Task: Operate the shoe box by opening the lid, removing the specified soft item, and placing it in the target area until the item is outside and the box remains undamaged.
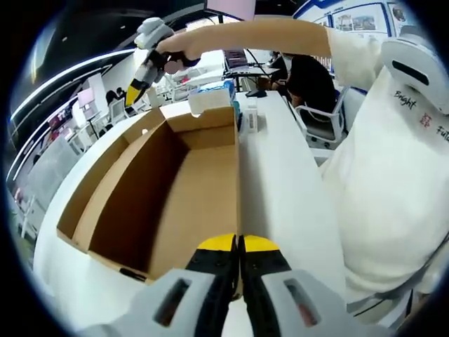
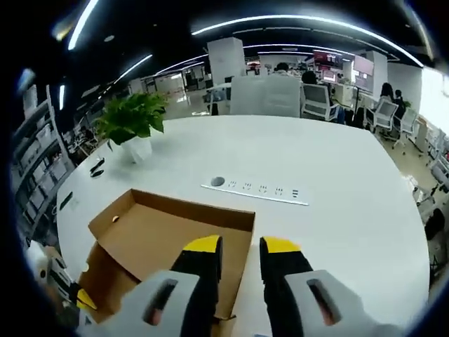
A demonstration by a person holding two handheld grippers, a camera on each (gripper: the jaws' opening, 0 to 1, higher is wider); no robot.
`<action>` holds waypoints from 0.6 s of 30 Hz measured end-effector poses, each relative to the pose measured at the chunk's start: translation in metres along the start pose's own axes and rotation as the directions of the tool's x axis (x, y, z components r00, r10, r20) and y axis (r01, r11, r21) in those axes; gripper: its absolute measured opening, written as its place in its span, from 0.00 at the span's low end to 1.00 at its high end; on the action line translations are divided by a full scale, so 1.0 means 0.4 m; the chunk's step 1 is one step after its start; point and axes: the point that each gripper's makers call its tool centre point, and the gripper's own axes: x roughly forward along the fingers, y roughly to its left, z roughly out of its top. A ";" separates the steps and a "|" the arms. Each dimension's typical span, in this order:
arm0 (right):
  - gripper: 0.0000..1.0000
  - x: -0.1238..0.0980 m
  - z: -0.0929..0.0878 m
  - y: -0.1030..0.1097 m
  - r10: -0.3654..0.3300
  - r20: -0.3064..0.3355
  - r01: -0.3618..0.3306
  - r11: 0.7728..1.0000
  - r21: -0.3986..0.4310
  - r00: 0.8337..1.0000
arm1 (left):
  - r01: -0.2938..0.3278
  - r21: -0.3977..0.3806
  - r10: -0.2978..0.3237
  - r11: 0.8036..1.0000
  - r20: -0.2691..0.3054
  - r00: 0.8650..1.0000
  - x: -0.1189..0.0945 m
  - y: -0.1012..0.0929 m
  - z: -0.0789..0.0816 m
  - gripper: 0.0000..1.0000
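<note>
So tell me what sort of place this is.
Probably an open-plan office: a large white table with a built-in socket strip, office chairs with people seated behind, and a potted plant.

The right hand-held gripper (image 2: 240,263) hangs over an open brown shoe box (image 2: 168,235) on the white counter (image 2: 330,182), its yellow-tipped jaws slightly apart. Beyond the box lie a power strip (image 2: 256,190) and a potted plant (image 2: 132,123).

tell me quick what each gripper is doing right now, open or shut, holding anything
Left gripper: shut, jaws together at the box edge, nothing seen between them.
Right gripper: open, empty, above the box.
</note>
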 end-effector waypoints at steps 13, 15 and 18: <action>0.31 0.066 -0.036 -0.001 -0.137 -0.051 0.123 0.969 -0.216 0.989 | -0.003 0.015 0.003 1.000 0.002 1.000 -0.004 0.003 0.000 0.01; 0.26 0.084 -0.054 0.010 -0.125 -0.081 0.108 0.976 -0.191 0.989 | -0.004 0.018 0.004 1.000 0.002 1.000 -0.005 0.002 0.000 0.01; 0.28 0.104 -0.073 0.009 -0.121 -0.113 0.101 0.980 -0.170 0.986 | -0.004 0.021 0.004 1.000 0.003 1.000 -0.006 0.002 0.000 0.01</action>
